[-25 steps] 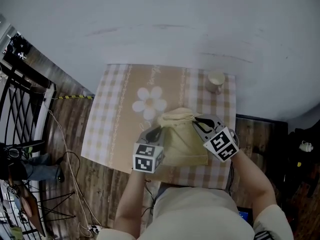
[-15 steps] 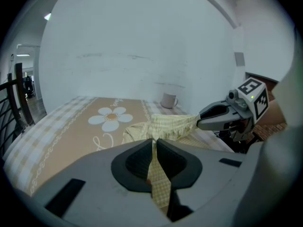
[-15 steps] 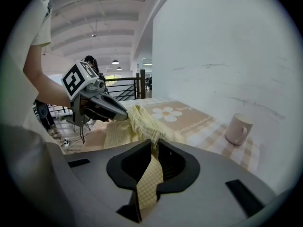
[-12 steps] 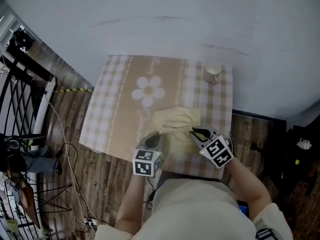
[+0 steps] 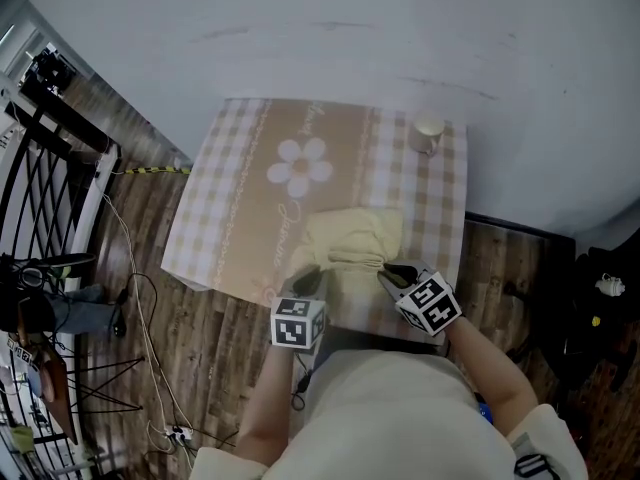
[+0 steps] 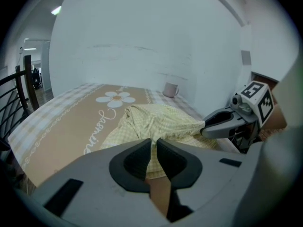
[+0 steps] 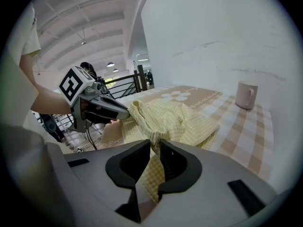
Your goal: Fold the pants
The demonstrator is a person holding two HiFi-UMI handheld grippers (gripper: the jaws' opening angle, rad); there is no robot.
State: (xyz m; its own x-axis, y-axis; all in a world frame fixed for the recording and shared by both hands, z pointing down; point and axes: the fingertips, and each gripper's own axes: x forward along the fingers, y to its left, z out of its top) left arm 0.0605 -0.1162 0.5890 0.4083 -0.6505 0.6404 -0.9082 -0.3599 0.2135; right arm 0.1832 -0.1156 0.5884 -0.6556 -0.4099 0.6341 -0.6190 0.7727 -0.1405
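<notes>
Pants lie bunched near the table's front edge. Your left gripper pinches their near edge. Your right gripper's jaws are opening around cloth, probably to lay the fold down.
</notes>
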